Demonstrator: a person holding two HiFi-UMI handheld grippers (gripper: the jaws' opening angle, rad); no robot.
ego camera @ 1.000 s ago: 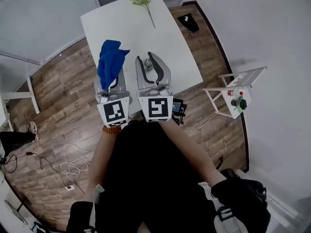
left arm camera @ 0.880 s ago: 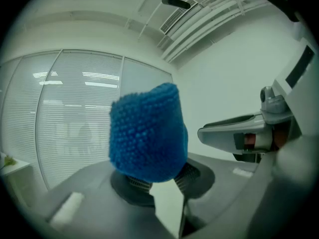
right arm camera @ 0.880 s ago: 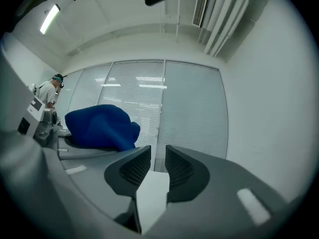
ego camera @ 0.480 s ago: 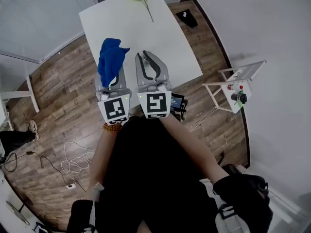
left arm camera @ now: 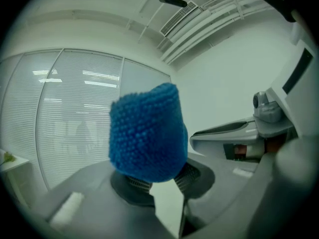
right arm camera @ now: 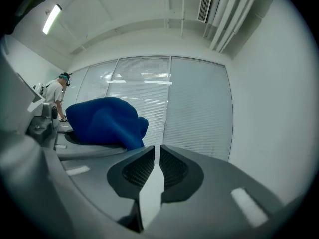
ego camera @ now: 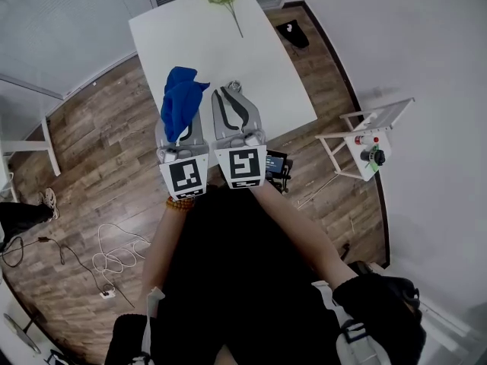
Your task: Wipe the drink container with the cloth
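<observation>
As the left gripper (ego camera: 185,125) clamps the blue cloth (ego camera: 181,101), the drink container (ego camera: 233,86) barely shows at twelve o'clock of the right gripper (ego camera: 230,95). Left gripper view: cloth hides the pad tips. Right gripper view: jaws just closed, empty.

No words, numbers or brand names can be read anywhere. The only sign-like marks are two black-and-white square markers. One marker (ego camera: 188,176) sits on the cube at the rear of the left tool (left arm camera: 162,176), and a second marker (ego camera: 243,166) on the cube behind the right tool (right arm camera: 155,164). Both are block patterns, not letters. Just beside the right tool's cube, a small dark device (ego camera: 275,163) shows a lit display too small to read.
</observation>
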